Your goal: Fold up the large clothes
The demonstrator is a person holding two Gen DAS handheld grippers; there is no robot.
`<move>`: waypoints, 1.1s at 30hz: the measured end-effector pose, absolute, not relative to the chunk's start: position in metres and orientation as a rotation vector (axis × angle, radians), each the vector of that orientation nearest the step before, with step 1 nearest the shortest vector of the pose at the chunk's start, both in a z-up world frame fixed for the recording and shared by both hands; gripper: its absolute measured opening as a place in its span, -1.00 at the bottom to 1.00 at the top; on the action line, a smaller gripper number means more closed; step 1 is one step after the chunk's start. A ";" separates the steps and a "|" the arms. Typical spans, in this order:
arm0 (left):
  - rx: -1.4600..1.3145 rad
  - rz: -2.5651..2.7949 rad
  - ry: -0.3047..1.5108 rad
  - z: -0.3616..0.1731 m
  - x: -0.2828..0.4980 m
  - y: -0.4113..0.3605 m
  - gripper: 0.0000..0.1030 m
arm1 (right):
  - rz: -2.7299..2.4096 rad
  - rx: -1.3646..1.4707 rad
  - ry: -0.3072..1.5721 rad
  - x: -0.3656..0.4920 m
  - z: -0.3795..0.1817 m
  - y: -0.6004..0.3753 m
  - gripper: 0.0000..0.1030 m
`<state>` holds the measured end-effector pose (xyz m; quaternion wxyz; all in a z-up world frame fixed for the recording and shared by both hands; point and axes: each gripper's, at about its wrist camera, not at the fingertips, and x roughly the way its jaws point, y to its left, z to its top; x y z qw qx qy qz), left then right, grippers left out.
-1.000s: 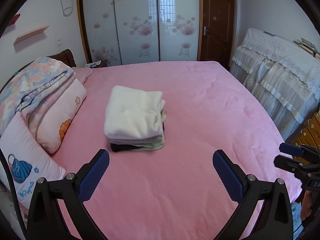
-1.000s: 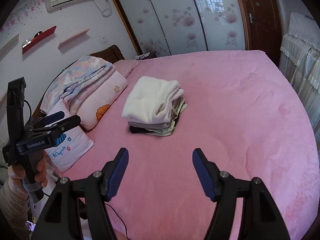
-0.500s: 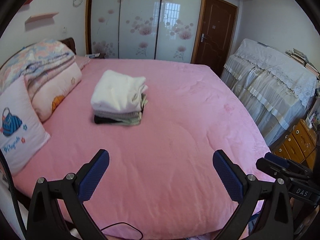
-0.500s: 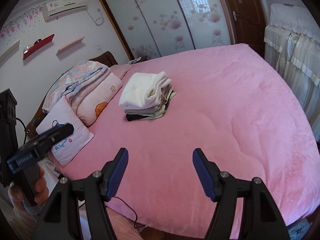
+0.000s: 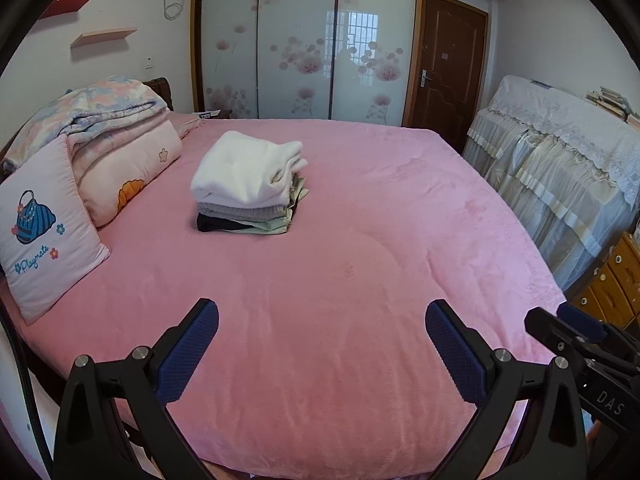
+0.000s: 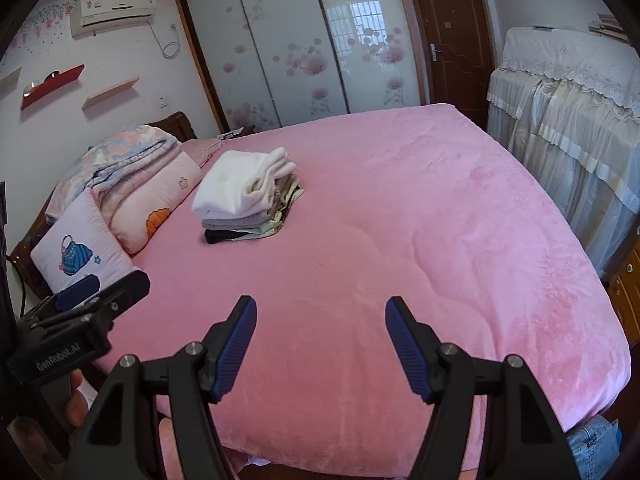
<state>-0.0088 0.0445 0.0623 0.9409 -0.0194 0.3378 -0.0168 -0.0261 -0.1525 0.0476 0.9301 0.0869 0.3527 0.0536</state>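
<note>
A stack of folded clothes (image 5: 248, 196) with a thick white garment (image 5: 244, 168) on top lies on the pink bed (image 5: 360, 264), left of its middle. In the right wrist view the same stack (image 6: 244, 200) sits far beyond the fingers. My left gripper (image 5: 322, 312) is open above the bed's near edge, with nothing between its blue pads. My right gripper (image 6: 321, 306) is also open and holds nothing. Each gripper shows in the other's view: the right gripper (image 5: 572, 332) at the right edge, the left gripper (image 6: 92, 300) at the lower left, gripped by a hand (image 6: 76, 404).
Pillows (image 5: 48, 224) and a folded floral quilt (image 5: 100, 112) lie along the bed's left side. Lace-covered furniture (image 5: 560, 152) and wooden drawers (image 5: 612, 280) stand to the right. Sliding wardrobe doors (image 5: 296, 40) and a brown door (image 5: 452, 64) stand behind the bed. Blue denim (image 6: 592, 436) shows below the bed's corner.
Both grippers have drawn back from the bed and sunk lower. The stack now looks farther off and the bed's near edge has come into view. Both jaws stay as wide as before.
</note>
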 end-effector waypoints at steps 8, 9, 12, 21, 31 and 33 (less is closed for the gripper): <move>0.008 -0.009 0.743 0.032 -0.005 0.027 1.00 | 0.032 0.140 0.734 -0.023 0.028 -0.153 0.52; 0.009 -0.011 0.753 0.030 -0.004 0.026 1.00 | 0.026 0.136 0.737 -0.022 0.026 -0.153 0.52; 0.002 -0.012 0.767 0.026 -0.003 0.026 1.00 | 0.014 0.125 0.750 -0.019 0.019 -0.152 0.52; -0.021 0.008 0.788 0.021 -0.003 0.032 1.00 | 0.027 0.096 0.774 -0.018 0.011 -0.145 0.53; -0.027 0.004 0.794 0.019 -0.007 0.034 1.00 | 0.014 0.075 0.772 -0.019 0.009 -0.142 0.53; -0.023 0.004 0.794 0.019 -0.008 0.035 0.99 | 0.010 0.068 0.776 -0.019 0.008 -0.143 0.53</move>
